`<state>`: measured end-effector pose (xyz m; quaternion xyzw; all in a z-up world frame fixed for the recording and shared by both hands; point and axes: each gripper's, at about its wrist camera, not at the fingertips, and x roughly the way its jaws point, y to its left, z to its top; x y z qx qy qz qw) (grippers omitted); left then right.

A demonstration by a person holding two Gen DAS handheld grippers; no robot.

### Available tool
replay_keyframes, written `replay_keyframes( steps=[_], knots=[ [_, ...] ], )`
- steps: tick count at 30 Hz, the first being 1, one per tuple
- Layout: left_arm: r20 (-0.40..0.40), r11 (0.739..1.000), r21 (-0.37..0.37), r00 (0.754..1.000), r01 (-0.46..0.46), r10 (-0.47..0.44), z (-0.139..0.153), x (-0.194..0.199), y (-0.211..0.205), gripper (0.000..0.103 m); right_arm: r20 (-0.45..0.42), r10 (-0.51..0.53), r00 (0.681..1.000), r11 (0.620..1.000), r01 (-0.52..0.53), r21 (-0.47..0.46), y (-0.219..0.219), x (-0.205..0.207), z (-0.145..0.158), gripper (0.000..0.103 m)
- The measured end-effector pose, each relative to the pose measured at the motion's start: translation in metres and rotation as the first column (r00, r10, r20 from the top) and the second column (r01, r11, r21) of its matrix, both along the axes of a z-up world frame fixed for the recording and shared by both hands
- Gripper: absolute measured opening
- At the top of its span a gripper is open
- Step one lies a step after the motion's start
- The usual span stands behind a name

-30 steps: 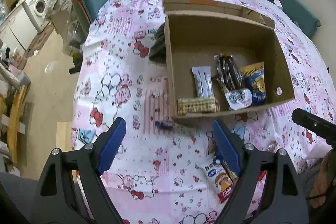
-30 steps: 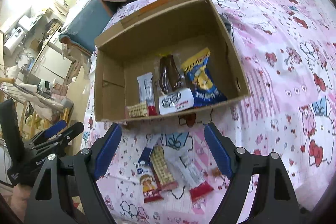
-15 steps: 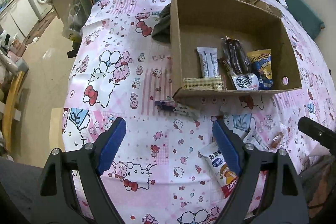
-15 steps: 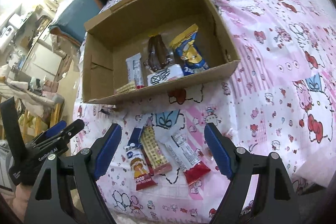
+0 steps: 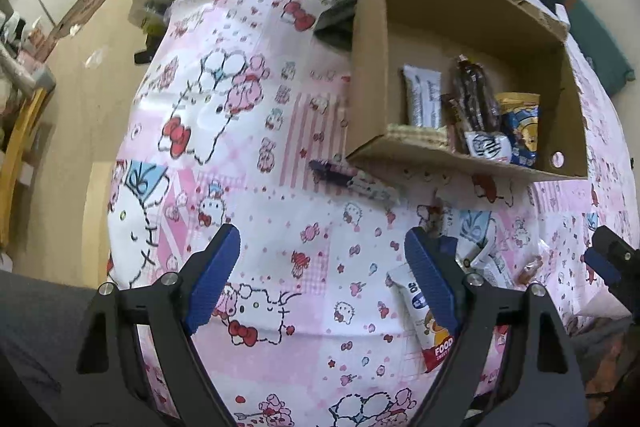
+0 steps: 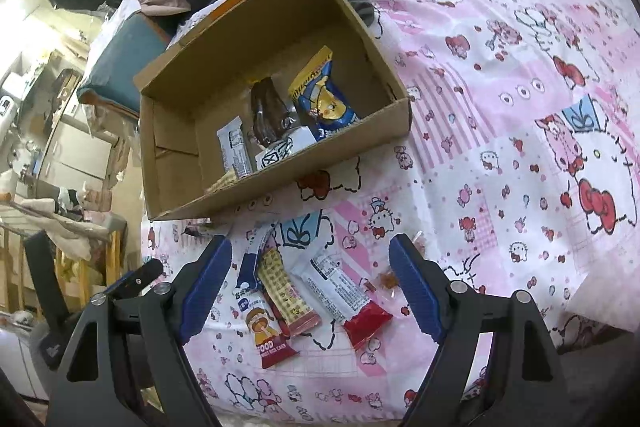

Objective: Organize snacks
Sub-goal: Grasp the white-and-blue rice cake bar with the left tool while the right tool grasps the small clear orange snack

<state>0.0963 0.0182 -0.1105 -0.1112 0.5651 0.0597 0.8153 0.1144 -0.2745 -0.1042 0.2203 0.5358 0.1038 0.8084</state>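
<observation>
Both tools spread wide and empty above the snacks on the bed.

We hold the left tool [image 5: 322, 259] over bare pink cartoon-print bedsheet [image 5: 248, 131], nothing between its blue pads, and the right tool [image 6: 310, 277] just above a row of loose packets lying in front of the cardboard box [image 6: 280, 187]: a "FOOD" rice cake packet [image 6: 264, 327], a checkered wafer bar [image 6: 282, 295], a white bar with a red end [image 6: 344, 295] and a small amber candy [image 6: 388, 281]. None is gripped. A purple-ended wrapper [image 5: 352, 181] lies just beside the box's near wall. Inside the box we see a grey-white bar [image 6: 232, 147], a dark brown packet [image 6: 268, 111], a blue and yellow bag [image 6: 324, 95] and a white packet [image 6: 286, 149].
</observation>
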Motion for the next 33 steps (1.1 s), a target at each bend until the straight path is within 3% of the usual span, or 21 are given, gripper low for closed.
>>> replay_keyframes(
  steps=[4, 8, 10, 17, 20, 22, 23, 26, 33],
  knots=[
    [-0.056, 0.998, -0.049, 0.998, -0.03, 0.027, -0.012, -0.005, -0.007, 0.075, -0.02, -0.012, 1.0, 1.0, 0.012, 0.018, -0.003, 0.001, -0.004, 0.083],
    [-0.148, 0.993, -0.115, 0.989, -0.03, 0.013, -0.034, -0.016, -0.038, 0.075, -0.033, -0.019, 0.999, 0.999, 0.02, 0.05, -0.004, 0.004, -0.006, 0.083],
    [-0.18, 0.993, -0.117, 0.984, -0.009, -0.013, -0.045, -0.018, -0.056, 0.069, -0.037, -0.013, 0.999, 0.998, 0.016, 0.063, -0.003, 0.004, -0.007, 0.083],
    [-0.23, 0.997, -0.081, 0.973, 0.004, -0.023, -0.07, -0.017, -0.087, 0.064, -0.018, -0.017, 1.0, 0.997, 0.018, 0.082, -0.009, 0.002, -0.001, 0.083],
    [-0.232, 0.998, -0.057, 0.973, 0.004, -0.017, -0.072, -0.018, -0.087, 0.059, -0.03, -0.045, 0.999, 0.991, 0.048, 0.127, -0.016, 0.002, -0.004, 0.083],
    [-0.247, 1.0, -0.027, 0.969, 0.006, -0.012, -0.073, -0.018, -0.086, 0.035, -0.038, -0.058, 0.998, 0.988, 0.063, 0.142, -0.019, 0.002, -0.005, 0.083],
    [-0.257, 1.0, -0.011, 0.966, 0.008, -0.011, -0.074, -0.018, -0.083, 0.029, -0.043, -0.066, 0.997, 0.986, 0.072, 0.149, -0.02, 0.003, -0.006, 0.083],
    [-0.258, 0.998, -0.049, 0.965, 0.046, -0.057, -0.074, -0.019, -0.075, 0.028, -0.063, -0.083, 0.995, 0.98, 0.092, 0.174, -0.023, 0.005, -0.01, 0.083],
    [-0.302, 0.998, 0.001, 0.951, 0.06, -0.057, -0.067, -0.017, -0.037, 0.027, -0.112, -0.146, 0.983, 0.969, 0.165, 0.182, -0.036, 0.005, -0.021, 0.077]
  ],
)
